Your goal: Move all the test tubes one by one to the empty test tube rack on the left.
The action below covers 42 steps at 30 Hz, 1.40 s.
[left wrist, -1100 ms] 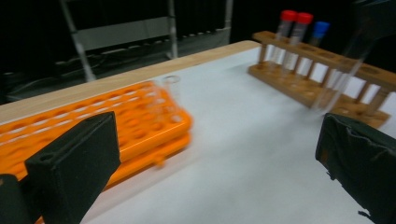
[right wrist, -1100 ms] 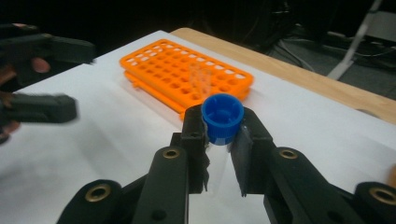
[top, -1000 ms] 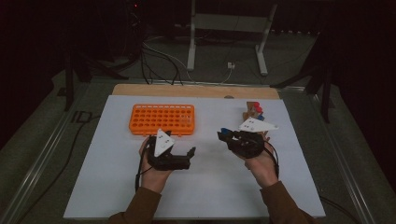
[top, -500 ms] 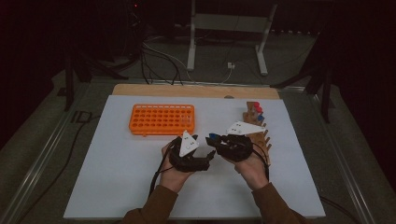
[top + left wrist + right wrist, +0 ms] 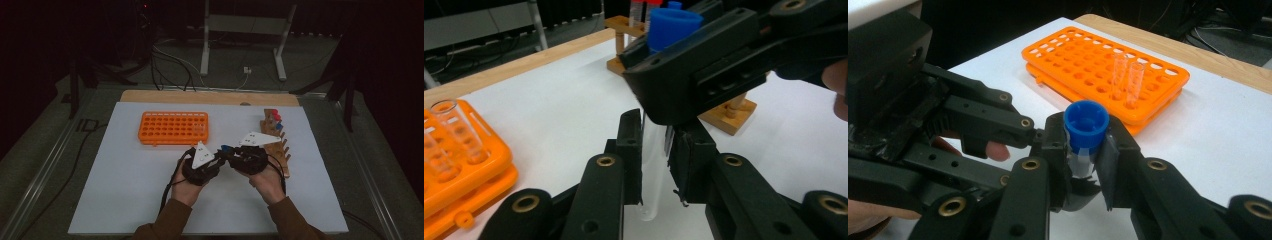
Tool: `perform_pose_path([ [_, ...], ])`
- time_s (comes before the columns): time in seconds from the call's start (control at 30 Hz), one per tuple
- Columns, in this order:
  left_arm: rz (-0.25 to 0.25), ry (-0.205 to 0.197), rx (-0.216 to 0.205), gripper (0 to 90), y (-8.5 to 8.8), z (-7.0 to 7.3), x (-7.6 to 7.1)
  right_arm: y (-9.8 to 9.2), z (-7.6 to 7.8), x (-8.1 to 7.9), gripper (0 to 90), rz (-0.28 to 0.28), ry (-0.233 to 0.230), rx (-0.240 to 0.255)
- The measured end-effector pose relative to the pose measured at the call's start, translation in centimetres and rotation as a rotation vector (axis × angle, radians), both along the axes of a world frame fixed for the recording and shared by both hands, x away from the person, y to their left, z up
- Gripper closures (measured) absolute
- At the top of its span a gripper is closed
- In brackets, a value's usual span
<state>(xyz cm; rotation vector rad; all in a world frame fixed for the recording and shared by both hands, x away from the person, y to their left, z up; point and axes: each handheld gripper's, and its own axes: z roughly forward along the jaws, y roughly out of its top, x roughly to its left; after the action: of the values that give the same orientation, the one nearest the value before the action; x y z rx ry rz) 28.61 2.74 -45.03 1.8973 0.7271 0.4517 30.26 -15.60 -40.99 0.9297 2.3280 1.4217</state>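
A clear tube with a blue cap [image 5: 1086,120] stands upright between both grippers above the white mat. My right gripper [image 5: 1085,145] is shut on the tube just under the cap. My left gripper [image 5: 655,135] is shut on the tube's clear body [image 5: 650,200] lower down; its jaws have just closed on it. In the high view the left gripper [image 5: 214,159] and the right gripper [image 5: 227,152] meet nose to nose at the middle of the mat, and the blue cap [image 5: 225,148] shows between them.
An orange tube rack [image 5: 172,127] lies at the back left, with two clear open tubes [image 5: 1128,75] standing in it. A wooden rack [image 5: 277,145] holding red- and blue-capped tubes stands behind the right hand. The white mat [image 5: 125,175] ends at a wooden strip [image 5: 210,97].
My left gripper has moved right, up to the right gripper, and its jaws have gone from open to shut on the tube. The right hand shifted slightly left.
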Motion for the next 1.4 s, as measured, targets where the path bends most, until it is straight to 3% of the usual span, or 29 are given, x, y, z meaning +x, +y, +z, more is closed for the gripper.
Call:
perform_pose_path([
  [0.13,0.022,0.004,0.011,77.6,0.2,-0.1,0.3,-0.5,0.4,-0.2,57.9,0.014,-0.026,0.023],
  [0.27,0.043,0.010,0.000,77.6,0.9,-0.1,0.7,-1.6,0.8,-0.2,39.7,-0.015,-0.058,0.047],
  [0.4,0.063,0.014,-0.011,77.6,1.7,0.1,1.0,-2.6,0.6,-0.2,28.2,-0.082,-0.073,0.016],
  [0.6,0.092,0.016,-0.014,77.7,2.9,0.2,1.5,-4.5,-0.4,-0.5,15.6,-0.146,-0.068,0.012],
  [0.83,0.138,0.030,-0.033,77.6,4.4,0.2,2.3,-6.4,-1.1,-0.7,4.0,-0.201,-0.072,-0.002],
  [1.0,0.176,0.034,-0.049,77.6,5.6,0.2,3.0,-7.5,-1.4,-0.9,1.3,-0.223,-0.064,0.016],
  [1.4,0.254,-0.029,-0.043,77.5,7.6,1.1,6.0,-9.2,-1.8,-1.4,0.1,-0.269,-0.069,0.062],
])
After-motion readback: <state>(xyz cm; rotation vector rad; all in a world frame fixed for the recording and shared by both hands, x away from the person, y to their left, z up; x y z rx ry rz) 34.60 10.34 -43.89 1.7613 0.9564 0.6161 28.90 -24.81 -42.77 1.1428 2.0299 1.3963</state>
